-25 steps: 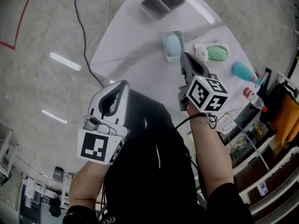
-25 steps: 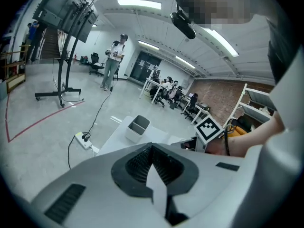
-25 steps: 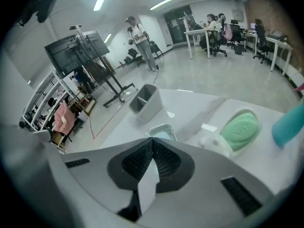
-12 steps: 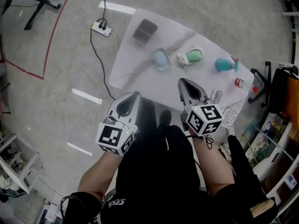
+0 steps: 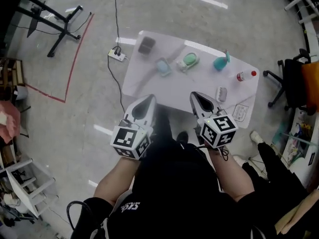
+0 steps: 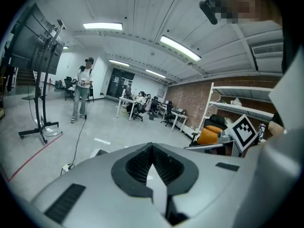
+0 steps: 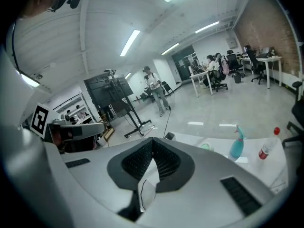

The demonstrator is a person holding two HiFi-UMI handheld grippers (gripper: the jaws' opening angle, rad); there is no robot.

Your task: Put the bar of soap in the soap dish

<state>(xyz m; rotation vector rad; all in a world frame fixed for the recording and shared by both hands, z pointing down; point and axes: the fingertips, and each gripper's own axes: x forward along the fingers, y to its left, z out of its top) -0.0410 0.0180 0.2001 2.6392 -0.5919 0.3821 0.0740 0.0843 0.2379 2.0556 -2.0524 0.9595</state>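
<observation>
Two-handed hover above tabletop (image 5: 172,89), left hand-held gripper (image 5: 150,98) and right hand-held gripper (image 5: 195,95) pressed together, empty. Expect bar of soap (image 5: 162,66) hard, light, slippery; pinch across long sides.

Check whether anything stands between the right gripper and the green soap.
Nothing visible. The shut right gripper hangs over the table edge; only bare tabletop lies between it and the green soap in its white dish.
</observation>
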